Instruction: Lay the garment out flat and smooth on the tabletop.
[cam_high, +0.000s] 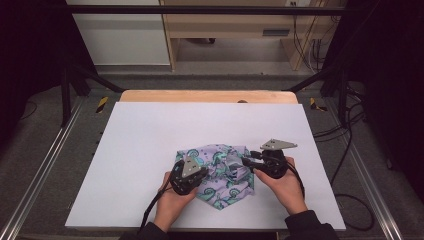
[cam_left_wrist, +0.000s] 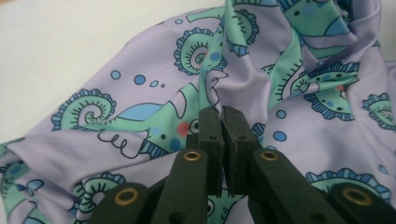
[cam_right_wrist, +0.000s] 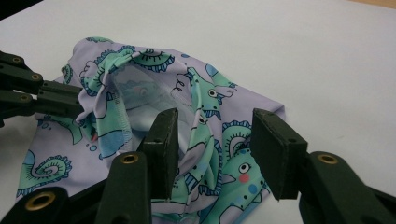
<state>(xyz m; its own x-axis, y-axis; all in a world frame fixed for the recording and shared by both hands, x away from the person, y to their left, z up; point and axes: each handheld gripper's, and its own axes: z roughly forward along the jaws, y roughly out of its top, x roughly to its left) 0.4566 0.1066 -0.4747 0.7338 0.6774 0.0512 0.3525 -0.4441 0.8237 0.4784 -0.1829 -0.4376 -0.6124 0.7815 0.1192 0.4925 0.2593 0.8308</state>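
On a white-covered desk (cam_high: 150, 150) in a dim workshop, one crumpled lilac garment (cam_high: 222, 170) printed with green seahorses lies near the front edge, between two hand-held tongs. The left tongs (cam_left_wrist: 221, 122) are pinched tight on a raised fold of the cloth; the right tongs (cam_right_wrist: 215, 154) stand about half open above it, gripping nothing. The fabric looks light, soft and stretchy, likely to sag and slip, so a stitched hem seems the surest place to grip.
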